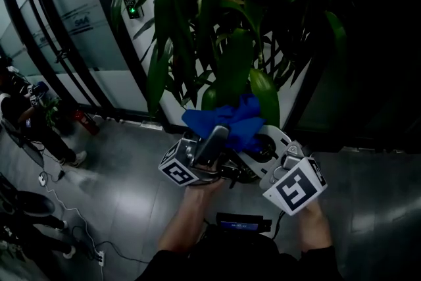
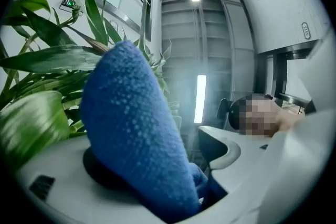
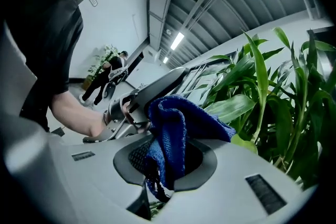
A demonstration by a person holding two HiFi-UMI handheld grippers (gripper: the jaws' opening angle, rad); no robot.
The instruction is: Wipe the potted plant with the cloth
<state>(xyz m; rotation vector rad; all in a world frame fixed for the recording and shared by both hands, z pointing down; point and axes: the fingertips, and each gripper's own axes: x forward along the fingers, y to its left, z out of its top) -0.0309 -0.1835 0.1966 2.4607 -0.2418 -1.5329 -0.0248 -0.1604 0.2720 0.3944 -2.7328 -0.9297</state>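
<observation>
A blue cloth [image 1: 230, 120] hangs bunched between my two grippers, just in front of the potted plant's [image 1: 227, 43] broad green leaves. My right gripper [image 1: 264, 141] is shut on the cloth [image 3: 173, 134], which is pinched in its dark pad recess with a fold spilling over the top. My left gripper [image 1: 216, 138] points steeply up with its jaws wide apart. The cloth [image 2: 134, 134] lies over one of its pads [image 2: 97, 168], while the other jaw stands apart from the cloth. Leaves [image 2: 47, 57] rise at the left of the left gripper view. Leaves [image 3: 273, 86] fill the right of the right gripper view.
A curved glass wall [image 1: 66, 29] with dark frames runs behind the plant. People [image 1: 29, 115] stand at the far left on the grey tiled floor, by a red object [image 1: 85, 122]. Cables [image 1: 72, 217] trail across the floor. A dark device [image 1: 243, 225] hangs at my waist.
</observation>
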